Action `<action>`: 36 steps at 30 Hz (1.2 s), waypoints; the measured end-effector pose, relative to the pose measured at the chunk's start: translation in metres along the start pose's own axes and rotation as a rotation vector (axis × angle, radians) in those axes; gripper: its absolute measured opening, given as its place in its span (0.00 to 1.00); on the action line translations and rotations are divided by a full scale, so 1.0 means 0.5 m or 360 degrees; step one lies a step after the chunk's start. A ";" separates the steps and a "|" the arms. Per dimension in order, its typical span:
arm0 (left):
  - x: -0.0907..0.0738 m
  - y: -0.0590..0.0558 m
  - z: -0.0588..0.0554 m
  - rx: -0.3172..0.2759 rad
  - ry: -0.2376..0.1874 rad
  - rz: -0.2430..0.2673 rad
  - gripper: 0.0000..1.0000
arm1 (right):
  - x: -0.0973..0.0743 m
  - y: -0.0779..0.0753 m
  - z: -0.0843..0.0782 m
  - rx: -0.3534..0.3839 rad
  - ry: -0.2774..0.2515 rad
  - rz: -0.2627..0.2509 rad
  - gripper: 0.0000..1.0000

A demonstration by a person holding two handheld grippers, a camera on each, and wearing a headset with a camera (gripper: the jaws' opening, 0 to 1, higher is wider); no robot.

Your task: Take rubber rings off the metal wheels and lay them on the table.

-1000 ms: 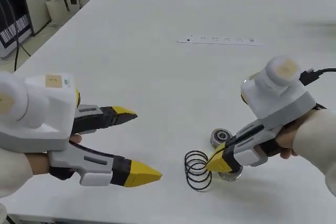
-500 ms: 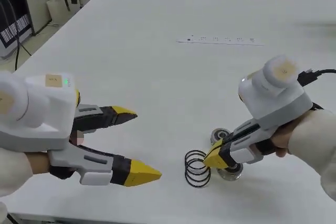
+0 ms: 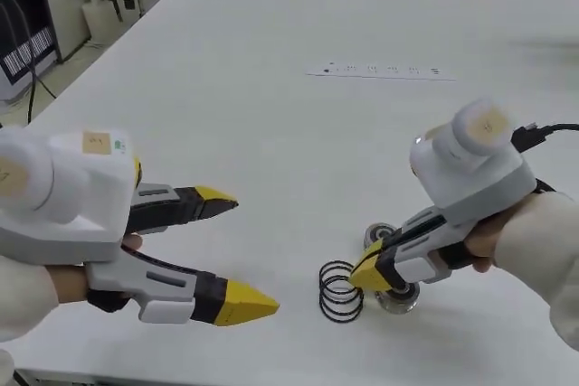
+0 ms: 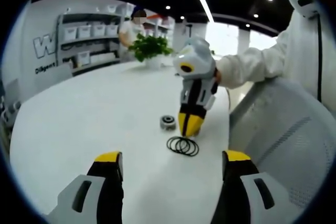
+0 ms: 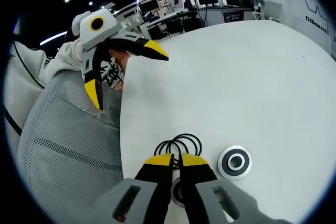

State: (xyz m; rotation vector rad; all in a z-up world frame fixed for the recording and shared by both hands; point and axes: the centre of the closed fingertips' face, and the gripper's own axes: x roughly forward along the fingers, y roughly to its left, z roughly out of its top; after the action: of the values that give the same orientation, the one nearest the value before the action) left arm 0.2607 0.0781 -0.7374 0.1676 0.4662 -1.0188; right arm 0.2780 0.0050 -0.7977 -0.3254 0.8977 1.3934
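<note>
Several black rubber rings (image 3: 340, 292) lie overlapping in a small pile on the white table (image 3: 289, 133); the pile shows as rings (image 4: 182, 146) and rings (image 5: 181, 144) in the gripper views. One metal wheel (image 3: 378, 235) stands just behind the pile, also seen as wheel (image 4: 168, 122) and wheel (image 5: 234, 162). A second wheel (image 3: 399, 296) sits under my right gripper (image 3: 362, 277), whose jaws are shut with the tips at the pile's edge (image 5: 176, 160); whether a ring is pinched is hidden. My left gripper (image 3: 242, 250) hovers open to the left, holding nothing (image 4: 172, 157).
A white power strip (image 3: 380, 69) lies further back on the table. A mesh chair back (image 5: 68, 145) stands close to the table's near edge. Shelves and a potted plant (image 4: 149, 47) are far off. Bare tabletop spreads left of and behind the pile.
My right gripper has edged slightly left toward the ring pile. The left gripper and the pile have barely moved.
</note>
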 end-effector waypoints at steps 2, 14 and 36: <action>0.000 0.000 0.000 -0.0001 0.0001 -0.0001 0.78 | -0.002 -0.001 0.001 0.0002 -0.0006 -0.0002 0.02; 0.001 -0.003 0.000 0.0003 0.0005 -0.0006 0.79 | -0.037 -0.011 0.029 0.0001 -0.0105 -0.0065 0.02; -0.003 -0.002 0.007 -0.0002 -0.0024 0.0009 0.83 | -0.154 -0.032 0.116 -0.0002 -0.0452 -0.0249 0.14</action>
State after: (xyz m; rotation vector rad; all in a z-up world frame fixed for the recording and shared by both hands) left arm 0.2603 0.0777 -0.7333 0.1601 0.4523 -1.0138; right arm 0.3189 -0.0126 -0.7109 -0.1878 0.6242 1.2579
